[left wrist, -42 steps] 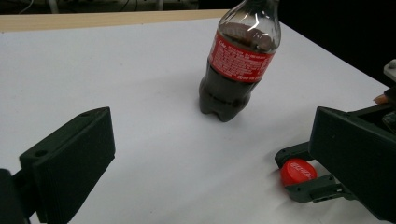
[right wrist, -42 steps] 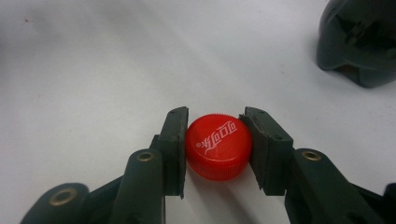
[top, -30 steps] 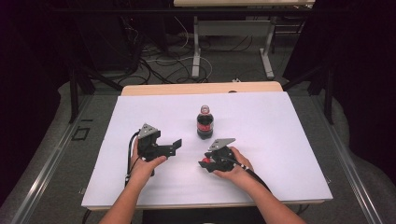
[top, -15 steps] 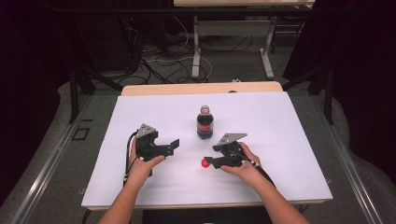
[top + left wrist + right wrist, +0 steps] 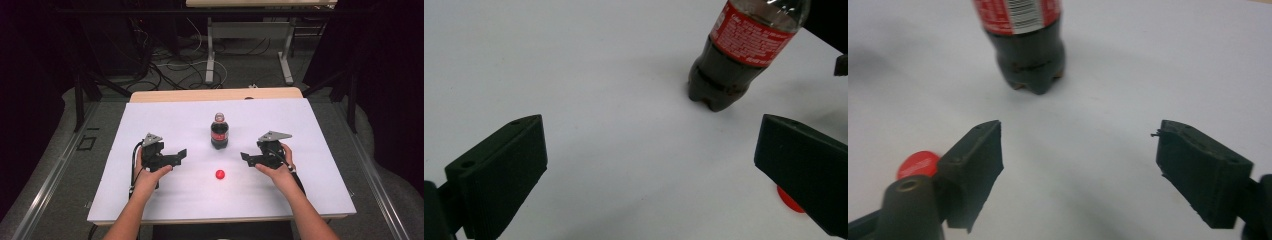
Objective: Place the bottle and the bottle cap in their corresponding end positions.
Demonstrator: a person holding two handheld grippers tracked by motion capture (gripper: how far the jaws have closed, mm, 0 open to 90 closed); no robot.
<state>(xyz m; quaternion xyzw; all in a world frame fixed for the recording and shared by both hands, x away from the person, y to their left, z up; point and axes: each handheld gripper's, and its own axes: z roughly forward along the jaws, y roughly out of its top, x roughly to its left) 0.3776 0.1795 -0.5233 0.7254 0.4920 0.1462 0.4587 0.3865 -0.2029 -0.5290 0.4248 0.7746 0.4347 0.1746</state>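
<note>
A cola bottle [image 5: 219,132] with a red label stands upright and uncapped in the middle of the white table [image 5: 310,125]. Its red cap [image 5: 219,174] lies loose on the table in front of it. My left gripper [image 5: 180,155] hovers open to the left of the bottle [image 5: 734,60], and the cap [image 5: 791,202] peeks out behind its right jaw. To the right of the cap, my right gripper [image 5: 245,157] is open; its jaws have just been opening, with nothing between them. In the right gripper view the bottle [image 5: 1025,45] is ahead and the cap [image 5: 918,165] lies at the lower left.
White table surface spreads on all sides of the bottle. A bare wooden strip [image 5: 200,95] runs along the far edge. Beyond it are cables on the floor [image 5: 170,65] and another table's legs [image 5: 210,50].
My right gripper has opened and let go of the red cap, which now lies on the table. That gripper then drew away to the right. The left gripper has hardly moved.
</note>
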